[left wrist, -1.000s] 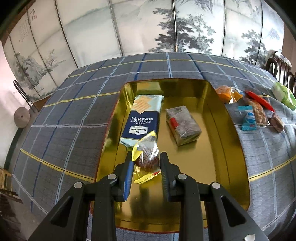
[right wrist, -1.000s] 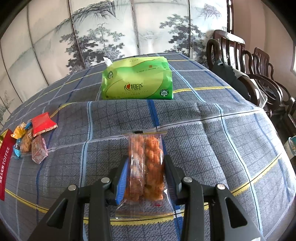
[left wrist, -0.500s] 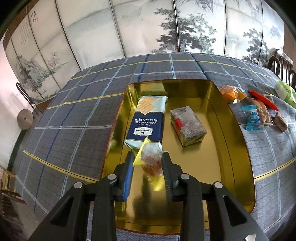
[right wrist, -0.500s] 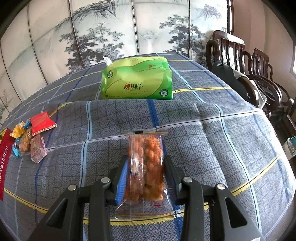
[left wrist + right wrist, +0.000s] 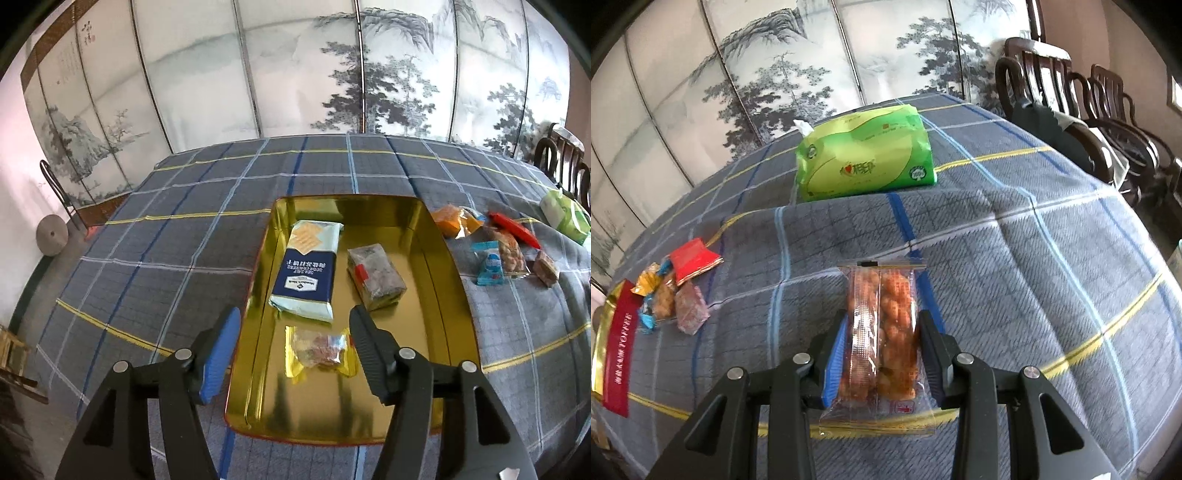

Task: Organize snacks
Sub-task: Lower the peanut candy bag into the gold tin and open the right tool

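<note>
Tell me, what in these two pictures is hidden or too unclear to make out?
- Left wrist view: the gold tin is cut at its near corners by the open left hand-held gripper, whose jaws have just been opening above the yellow-wrapped snack.
- Left wrist view: the green tissue pack is cut off by the lens edge.
- Right wrist view: the orange snack bag, clamped in the right hand-held gripper, hides the cloth behind it.
- Right wrist view: the small wrapped snacks are too small to read.
</note>
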### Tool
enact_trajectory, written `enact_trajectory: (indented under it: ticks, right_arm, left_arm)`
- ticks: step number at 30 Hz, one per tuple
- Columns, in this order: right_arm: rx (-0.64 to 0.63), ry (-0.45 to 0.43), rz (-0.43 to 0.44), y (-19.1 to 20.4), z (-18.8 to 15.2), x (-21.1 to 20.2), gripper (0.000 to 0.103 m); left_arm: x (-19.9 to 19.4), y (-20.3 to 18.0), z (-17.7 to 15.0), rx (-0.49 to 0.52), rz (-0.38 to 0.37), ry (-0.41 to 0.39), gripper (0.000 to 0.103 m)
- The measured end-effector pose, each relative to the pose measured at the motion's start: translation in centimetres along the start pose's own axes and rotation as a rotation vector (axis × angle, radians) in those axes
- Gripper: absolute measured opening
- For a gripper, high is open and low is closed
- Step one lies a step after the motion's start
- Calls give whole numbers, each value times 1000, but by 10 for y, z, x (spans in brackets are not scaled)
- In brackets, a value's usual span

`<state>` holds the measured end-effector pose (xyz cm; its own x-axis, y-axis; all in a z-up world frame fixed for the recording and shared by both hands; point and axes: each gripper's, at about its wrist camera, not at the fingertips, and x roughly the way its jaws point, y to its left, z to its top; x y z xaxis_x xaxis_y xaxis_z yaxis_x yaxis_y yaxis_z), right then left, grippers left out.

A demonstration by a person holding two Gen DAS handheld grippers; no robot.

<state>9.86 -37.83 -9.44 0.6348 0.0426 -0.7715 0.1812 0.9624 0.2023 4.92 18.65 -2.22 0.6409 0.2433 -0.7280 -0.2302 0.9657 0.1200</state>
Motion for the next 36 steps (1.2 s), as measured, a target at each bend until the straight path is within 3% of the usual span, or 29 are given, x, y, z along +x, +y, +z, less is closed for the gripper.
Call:
enact_trajectory:
  ticks: [10, 14, 22, 29, 32, 36]
  right_arm:
    - [24, -21, 105, 22, -21, -33, 37]
    - [-2, -32, 196, 51, -23, -49, 37]
    - [-178, -15, 408, 173, -18, -64, 37]
    - [-287, 91, 622, 297, -8, -46, 37]
    - [-348, 147, 664, 347, -7, -29, 37]
    - [-436, 166, 645, 397, -13, -6, 37]
  left_arm:
    - [-14, -13, -10, 38, -34, 6, 60]
    - [-17, -9, -11, 24, -44, 9, 61]
    - [-20, 1, -12, 4, -57, 17, 63]
    - [-25, 8, -14, -9, -77, 17, 70]
    - [-27, 10, -13, -1, -76, 11, 75]
    - [-27, 16, -11, -2, -85, 6, 78]
